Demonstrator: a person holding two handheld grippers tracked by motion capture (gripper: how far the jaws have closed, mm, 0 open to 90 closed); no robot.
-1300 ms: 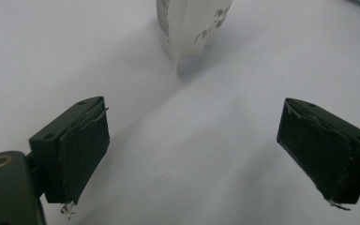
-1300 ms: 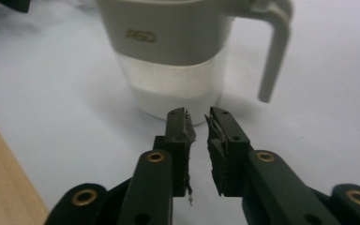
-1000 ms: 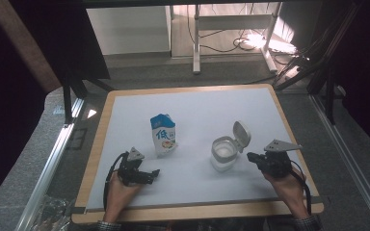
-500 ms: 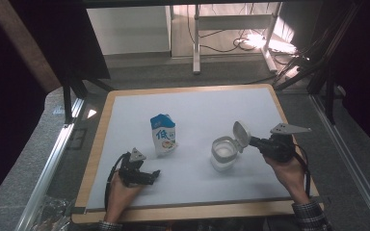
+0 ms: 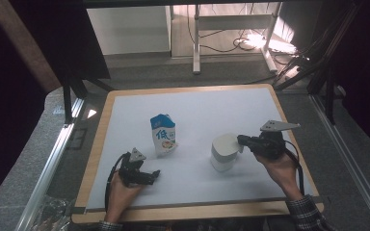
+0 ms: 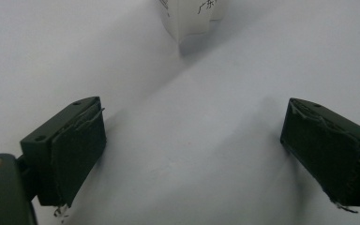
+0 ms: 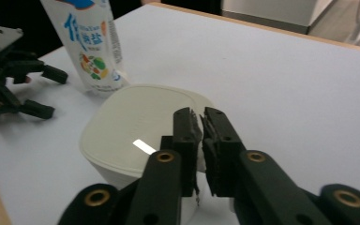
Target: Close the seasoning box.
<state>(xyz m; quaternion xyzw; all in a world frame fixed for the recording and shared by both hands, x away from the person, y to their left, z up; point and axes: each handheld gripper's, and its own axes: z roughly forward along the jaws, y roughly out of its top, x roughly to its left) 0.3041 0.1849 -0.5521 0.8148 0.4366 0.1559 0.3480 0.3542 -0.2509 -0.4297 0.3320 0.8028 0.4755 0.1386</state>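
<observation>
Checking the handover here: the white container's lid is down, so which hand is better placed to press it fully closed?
Probably the right. Its tool, jaws nearly together with nothing between them, sits just above the white container. The left tool rests open on the table, nearer the salt bag.

We see a desk (image 5: 125, 103) with a white top and a pale wooden rim. A blue-and-white pouch (image 5: 163, 135) stands left of its middle, and a white lidded container (image 5: 223, 151) sits toward its right edge, well apart.
</observation>
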